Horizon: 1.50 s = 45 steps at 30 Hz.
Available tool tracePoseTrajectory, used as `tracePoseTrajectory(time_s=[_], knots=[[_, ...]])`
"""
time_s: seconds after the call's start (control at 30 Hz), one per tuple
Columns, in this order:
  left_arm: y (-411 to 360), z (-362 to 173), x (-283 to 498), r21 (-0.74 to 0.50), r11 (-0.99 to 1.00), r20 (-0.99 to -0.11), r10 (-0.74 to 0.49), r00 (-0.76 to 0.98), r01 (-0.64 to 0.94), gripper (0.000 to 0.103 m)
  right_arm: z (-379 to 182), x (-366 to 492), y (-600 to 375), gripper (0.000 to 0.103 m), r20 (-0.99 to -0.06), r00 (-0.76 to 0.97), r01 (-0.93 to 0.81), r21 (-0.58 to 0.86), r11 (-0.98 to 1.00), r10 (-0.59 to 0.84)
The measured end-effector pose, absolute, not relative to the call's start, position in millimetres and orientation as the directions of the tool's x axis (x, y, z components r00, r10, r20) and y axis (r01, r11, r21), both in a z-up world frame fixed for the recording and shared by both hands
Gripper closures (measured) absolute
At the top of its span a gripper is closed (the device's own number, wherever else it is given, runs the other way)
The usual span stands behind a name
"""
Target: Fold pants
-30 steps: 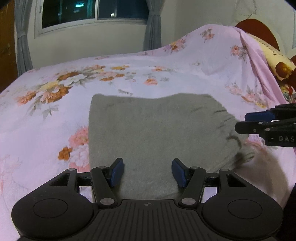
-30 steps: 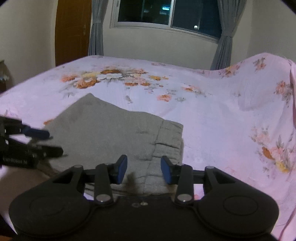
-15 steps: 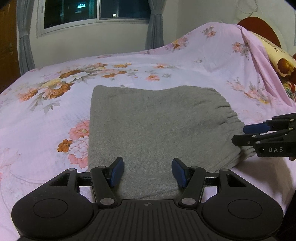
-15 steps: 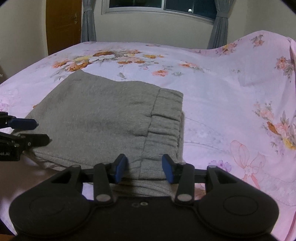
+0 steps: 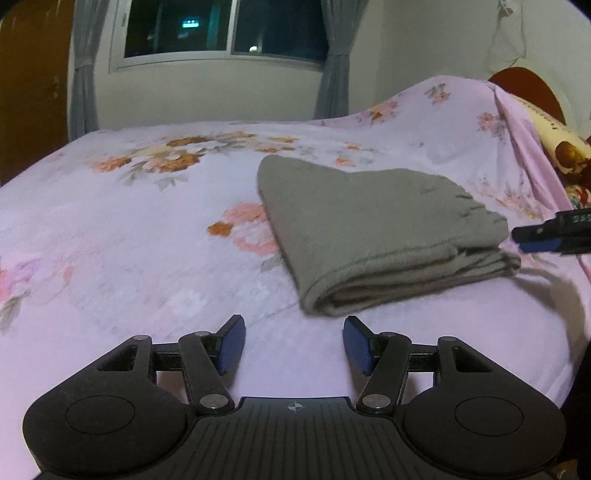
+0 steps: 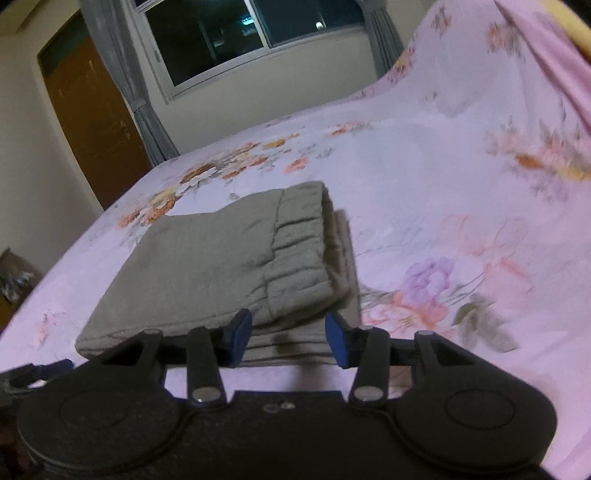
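Note:
The grey pants (image 5: 373, 229) lie folded into a thick rectangular stack on the pink floral bedsheet (image 5: 129, 240). In the right wrist view the pants (image 6: 229, 266) show their elastic waistband on top at the right end. My left gripper (image 5: 293, 345) is open and empty, just in front of the stack's near left corner, apart from it. My right gripper (image 6: 288, 338) is open and empty at the stack's near edge. Its fingertips (image 5: 543, 236) show at the right of the left wrist view, beside the stack's right end.
A covered pillow mound (image 5: 443, 107) and a yellow patterned pillow (image 5: 561, 147) are at the bed's right end by a red headboard. A window with grey curtains (image 5: 221, 33) is behind the bed. A brown door (image 6: 99, 122) is at the left.
Both grippers have pulled back from the folded pants toward the bed's near edge. The left view has shifted left, so the stack now sits to the right. The right view has tilted.

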<state>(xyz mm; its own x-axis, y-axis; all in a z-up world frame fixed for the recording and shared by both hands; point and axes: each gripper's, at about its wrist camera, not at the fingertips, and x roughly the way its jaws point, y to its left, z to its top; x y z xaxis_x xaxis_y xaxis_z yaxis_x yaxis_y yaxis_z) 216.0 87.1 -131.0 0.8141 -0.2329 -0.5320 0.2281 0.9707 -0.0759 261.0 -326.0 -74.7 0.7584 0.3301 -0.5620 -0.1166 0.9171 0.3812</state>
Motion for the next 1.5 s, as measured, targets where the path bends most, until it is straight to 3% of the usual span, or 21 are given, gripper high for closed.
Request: tracePoseTrajectory(time_s=[0.3, 0.33, 0.4, 0.47, 0.57, 0.63, 0.7, 0.77, 0.83, 0.93, 1.03, 1.1, 1.13, 1.27, 1.5], knots=[[88, -151, 237, -0.123, 0.978, -0.494, -0.209, 0.844, 0.17, 0.04, -84, 292, -332, 0.058, -0.568, 0.743, -0.011, 0.519, 0.854, 0.355], [89, -153, 236, -0.132, 0.977, -0.486, -0.211, 0.848, 0.168, 0.04, -84, 294, -331, 0.062, -0.563, 0.747, -0.005, 0.526, 0.85, 0.353], [90, -154, 237, -0.141, 0.976, -0.482, -0.215, 0.849, 0.166, 0.039, -74, 285, -327, 0.085, -0.491, 0.803, -0.047, 0.51, 0.859, 0.336], [90, -155, 234, -0.144, 0.975, -0.478, -0.216, 0.851, 0.167, 0.039, -64, 276, -327, 0.086, -0.409, 0.847, -0.086, 0.523, 0.848, 0.339], [90, -157, 233, -0.145, 0.976, -0.471, -0.214, 0.856, 0.165, 0.038, -80, 290, -330, 0.084, -0.518, 0.803, 0.013, 0.509, 0.861, 0.294], [90, -156, 233, -0.142, 0.976, -0.471, -0.212, 0.856, 0.164, 0.038, -88, 288, -337, 0.082, -0.517, 0.793, 0.022, 0.552, 0.834, 0.322], [90, -156, 232, -0.137, 0.977, -0.468, -0.207, 0.859, 0.161, 0.038, -84, 278, -343, 0.071, -0.491, 0.806, 0.021, 0.583, 0.812, 0.331], [87, -155, 230, -0.125, 0.98, -0.46, -0.197, 0.866, 0.156, 0.038, -83, 267, -350, 0.049, -0.481, 0.807, 0.028, 0.611, 0.791, 0.342], [86, -155, 230, -0.122, 0.981, -0.457, -0.192, 0.868, 0.152, 0.038, -88, 264, -357, 0.039, -0.471, 0.802, 0.05, 0.666, 0.744, 0.367], [86, -156, 229, -0.129, 0.98, -0.462, -0.193, 0.866, 0.15, 0.037, -104, 274, -358, 0.04, -0.512, 0.759, 0.107, 0.708, 0.698, 0.403], [87, -157, 229, -0.133, 0.98, -0.463, -0.195, 0.865, 0.15, 0.037, -112, 288, -353, 0.04, -0.495, 0.752, 0.102, 0.739, 0.666, 0.435], [87, -158, 230, -0.135, 0.979, -0.463, -0.196, 0.864, 0.15, 0.037, -111, 299, -347, 0.047, -0.503, 0.745, 0.103, 0.735, 0.67, 0.437], [87, -158, 230, -0.135, 0.979, -0.464, -0.196, 0.864, 0.15, 0.037, -108, 302, -344, 0.057, -0.515, 0.74, 0.101, 0.721, 0.686, 0.432], [87, -158, 231, -0.136, 0.979, -0.465, -0.197, 0.863, 0.15, 0.037, -90, 291, -337, 0.066, -0.488, 0.778, 0.052, 0.678, 0.734, 0.396], [88, -159, 231, -0.138, 0.979, -0.464, -0.197, 0.864, 0.149, 0.036, -83, 274, -342, 0.068, -0.474, 0.795, 0.022, 0.647, 0.762, 0.379]])
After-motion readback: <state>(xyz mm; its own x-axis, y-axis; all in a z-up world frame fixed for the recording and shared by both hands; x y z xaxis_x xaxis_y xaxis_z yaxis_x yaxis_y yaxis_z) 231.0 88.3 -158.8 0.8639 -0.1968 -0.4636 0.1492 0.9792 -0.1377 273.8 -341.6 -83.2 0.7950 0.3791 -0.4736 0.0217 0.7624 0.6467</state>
